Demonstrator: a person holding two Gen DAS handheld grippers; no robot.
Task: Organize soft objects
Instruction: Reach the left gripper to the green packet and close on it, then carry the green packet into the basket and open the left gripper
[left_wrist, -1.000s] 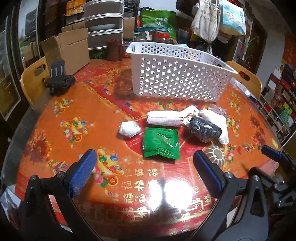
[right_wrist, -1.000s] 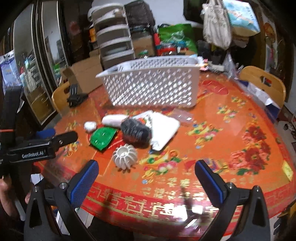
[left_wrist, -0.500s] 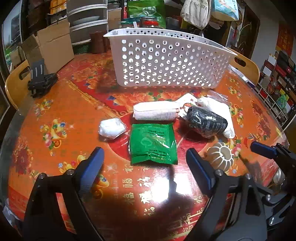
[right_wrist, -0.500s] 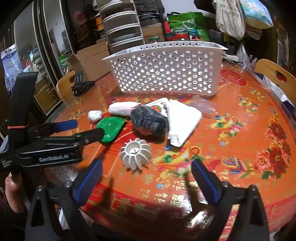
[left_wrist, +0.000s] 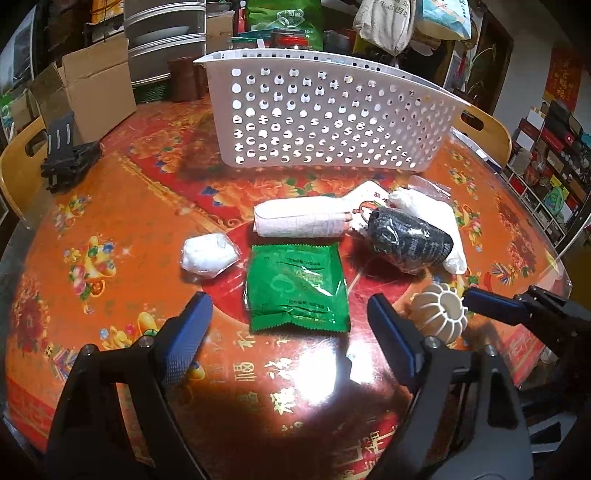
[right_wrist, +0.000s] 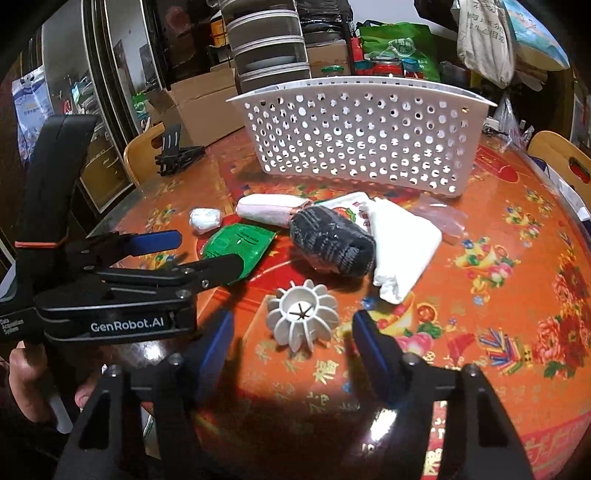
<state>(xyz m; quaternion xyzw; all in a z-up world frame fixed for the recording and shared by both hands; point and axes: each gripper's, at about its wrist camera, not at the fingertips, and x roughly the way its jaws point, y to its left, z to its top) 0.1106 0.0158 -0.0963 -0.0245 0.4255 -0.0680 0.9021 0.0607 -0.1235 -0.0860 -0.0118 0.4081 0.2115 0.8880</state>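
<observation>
The left gripper (left_wrist: 290, 319) stood spread and empty, its fingers flanking the near end of the green packet (left_wrist: 297, 284) on the table (left_wrist: 110, 221). The right gripper (right_wrist: 291, 341), likewise spread, faced the white ribbed ball (right_wrist: 303, 317). The basket (left_wrist: 325, 118) stood at twelve o'clock. Recommendation: lower squarely, pinch each item at its middle and avoid creasing the packet.

Packet (left_wrist: 297, 286) lies before roll (left_wrist: 301, 222); basket (left_wrist: 325, 118) behind.

right tongs (right_wrist: 291, 347) spread wide, white ribbed ball (right_wrist: 302, 317) between tips
</observation>
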